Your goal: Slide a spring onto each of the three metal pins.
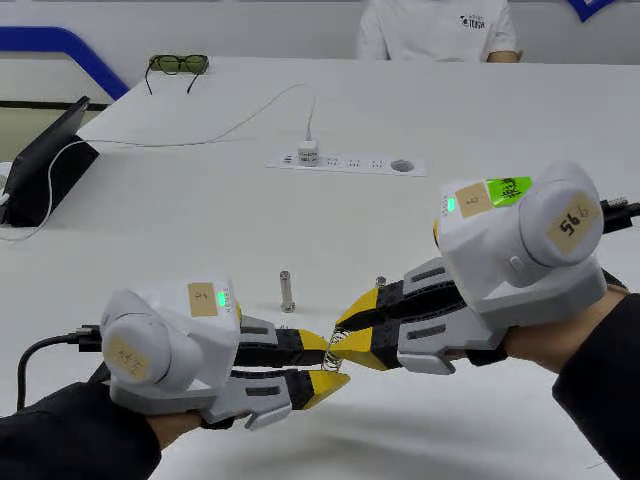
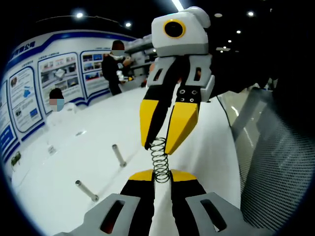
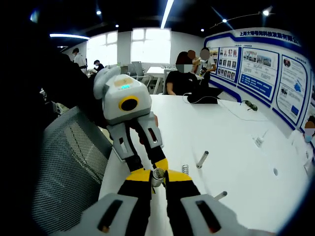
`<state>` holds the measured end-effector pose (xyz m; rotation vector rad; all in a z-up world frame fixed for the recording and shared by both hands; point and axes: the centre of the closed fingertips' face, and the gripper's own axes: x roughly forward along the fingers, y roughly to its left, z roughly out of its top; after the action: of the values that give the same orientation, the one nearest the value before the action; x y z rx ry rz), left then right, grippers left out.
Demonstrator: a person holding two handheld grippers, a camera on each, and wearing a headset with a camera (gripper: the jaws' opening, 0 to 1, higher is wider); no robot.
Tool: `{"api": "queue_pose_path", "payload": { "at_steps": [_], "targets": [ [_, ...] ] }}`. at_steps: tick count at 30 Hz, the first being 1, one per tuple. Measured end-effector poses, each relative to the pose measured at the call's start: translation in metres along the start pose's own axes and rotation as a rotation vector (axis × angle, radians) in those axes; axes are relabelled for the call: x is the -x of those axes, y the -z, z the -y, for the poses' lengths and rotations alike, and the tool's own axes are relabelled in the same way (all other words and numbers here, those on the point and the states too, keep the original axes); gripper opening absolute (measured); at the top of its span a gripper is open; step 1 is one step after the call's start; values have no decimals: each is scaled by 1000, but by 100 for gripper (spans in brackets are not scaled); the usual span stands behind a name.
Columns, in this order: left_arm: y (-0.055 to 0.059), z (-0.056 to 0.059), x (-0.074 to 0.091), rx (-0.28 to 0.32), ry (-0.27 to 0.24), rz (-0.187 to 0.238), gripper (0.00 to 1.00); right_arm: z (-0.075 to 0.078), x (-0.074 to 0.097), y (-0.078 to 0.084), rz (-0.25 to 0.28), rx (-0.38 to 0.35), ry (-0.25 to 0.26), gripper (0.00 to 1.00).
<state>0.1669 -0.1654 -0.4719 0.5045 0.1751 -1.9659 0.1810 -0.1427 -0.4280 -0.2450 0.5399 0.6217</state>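
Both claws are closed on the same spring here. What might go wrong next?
1. The spring is pinched at both ends, between the left claw and the right claw. If either lets go unevenly, it may flick away across the table.
2. Pulling the claws apart might stretch or bend it.
3. The upright pin stands close beside the claws, so a stray nudge may topple it.

Your white bench [image 1: 200,220] has an upright pin [image 1: 286,291] near you, plus a power strip [image 1: 345,161], a cable [image 1: 230,125] and glasses [image 1: 178,64] farther back.
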Motion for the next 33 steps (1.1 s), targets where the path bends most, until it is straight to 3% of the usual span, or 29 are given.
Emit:
{"api": "queue_pose_path", "payload": {
  "at_steps": [13, 17, 21, 33],
  "targets": [
    [0, 5, -2, 9, 14, 1, 13, -3, -3, -1, -6, 14, -3, 12],
    [-1, 4, -2, 34, 10, 11, 22, 0, -1, 0, -14, 17, 4, 12],
    [-3, 3, 0, 46, 6, 18, 25, 1, 0, 1, -17, 17, 11, 12],
    [2, -18, 23, 109, -85, 49, 30, 28, 21, 5, -8, -8, 89, 12]
  ]
}}
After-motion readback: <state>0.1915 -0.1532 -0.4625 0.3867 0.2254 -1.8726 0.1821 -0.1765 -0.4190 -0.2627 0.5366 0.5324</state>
